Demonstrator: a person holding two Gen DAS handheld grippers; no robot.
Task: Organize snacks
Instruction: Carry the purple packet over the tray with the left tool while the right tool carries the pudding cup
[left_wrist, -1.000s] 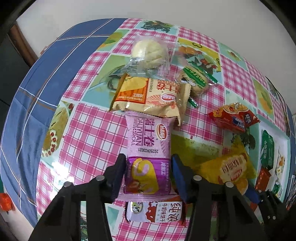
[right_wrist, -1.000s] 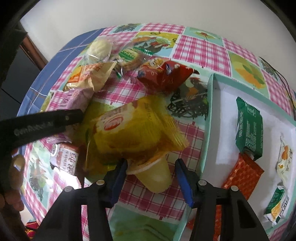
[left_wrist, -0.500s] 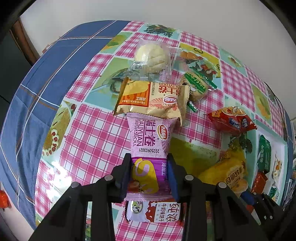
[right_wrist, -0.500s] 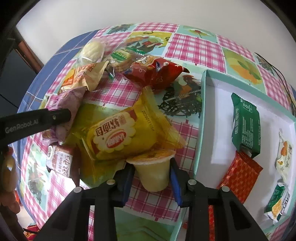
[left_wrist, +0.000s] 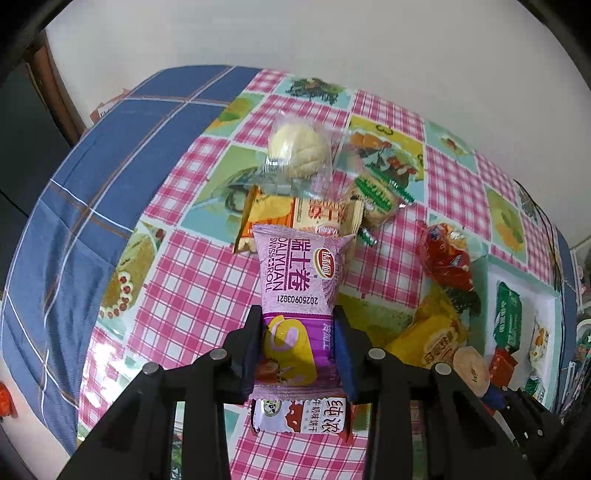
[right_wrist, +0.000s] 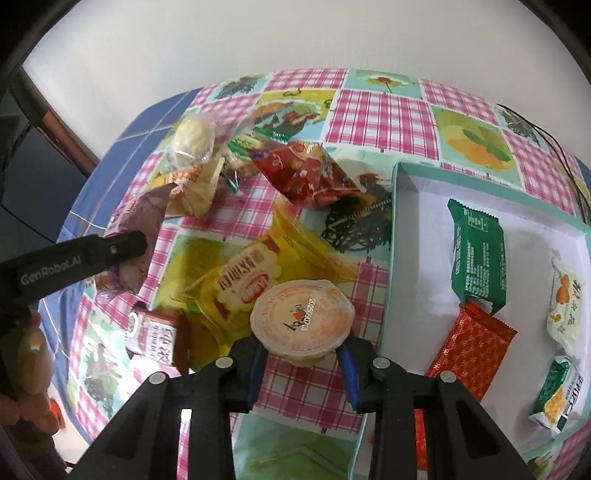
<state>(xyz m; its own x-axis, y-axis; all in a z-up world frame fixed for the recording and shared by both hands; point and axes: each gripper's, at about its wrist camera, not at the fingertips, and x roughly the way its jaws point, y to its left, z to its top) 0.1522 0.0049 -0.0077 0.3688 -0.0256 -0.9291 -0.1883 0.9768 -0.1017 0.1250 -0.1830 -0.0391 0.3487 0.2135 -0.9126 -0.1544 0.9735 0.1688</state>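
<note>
Between the two blue pads of the left hand-held gripper (left_wrist: 298, 350) sits a purple roll pack (left_wrist: 295, 291). The pads squeeze its near end, and its far end points away, over the counter (left_wrist: 207, 288). Just under its near end lies a red and white milk biscuit pack (left_wrist: 301, 415). Just past its far end lies an orange pack (left_wrist: 295, 212), and farther off a pale bun in a clear wrap (left_wrist: 299, 149) and a small green-striped pack (left_wrist: 376, 201).

The right hand-held gripper (right_wrist: 303, 360) is closed on a jelly cup (right_wrist: 301, 321). The pads pinch the cup's sides, and its round foil lid faces the camera. Behind the cup lies a yellow cake bag (right_wrist: 255, 275), and farther off a red bag (right_wrist: 306, 173).

To the right stands a white tray (right_wrist: 413, 236) with a teal rim. In it lie a green pack (right_wrist: 478, 254), an orange-red pack (right_wrist: 472, 343) touching the green one's near end, and two small white packs at the right side, one farther (right_wrist: 563, 299) and one nearer (right_wrist: 559, 393).

At the far left of the right view, fingers (right_wrist: 33, 350) show beside the left tool.
</note>
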